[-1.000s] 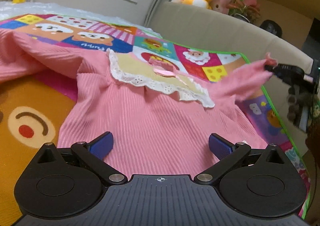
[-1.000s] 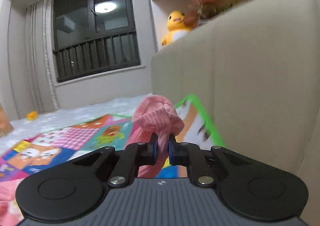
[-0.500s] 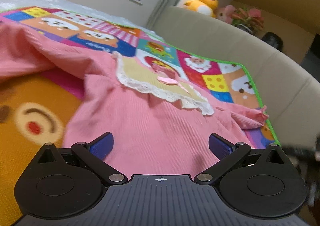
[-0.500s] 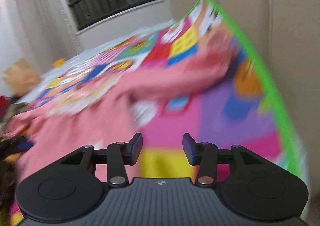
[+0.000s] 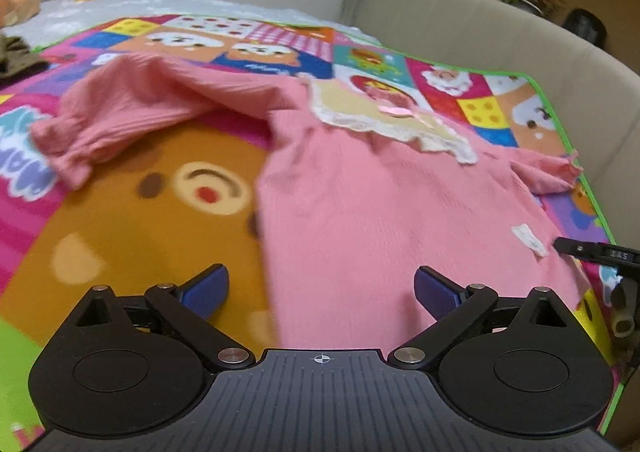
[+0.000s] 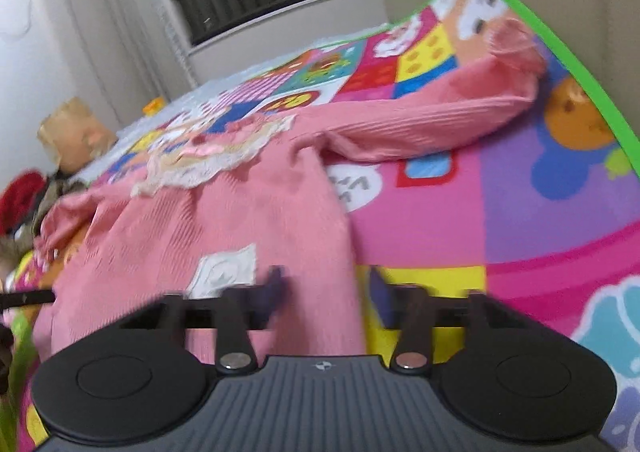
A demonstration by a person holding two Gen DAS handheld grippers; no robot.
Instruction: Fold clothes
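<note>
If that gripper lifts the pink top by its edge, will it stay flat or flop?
Probably flop: the pink top lies soft and rumpled on the mat, its sleeve bent and creased. It looks thin and ribbed, so likely light. The right gripper, jaws closing over its side edge, should pinch it easily.

Pink ribbed lace-collared top (image 5: pixel 360 203), spread flat, sleeves outstretched

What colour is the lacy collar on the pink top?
The collar is cream yellow with white lace trim, clearest in the left wrist view.
</note>
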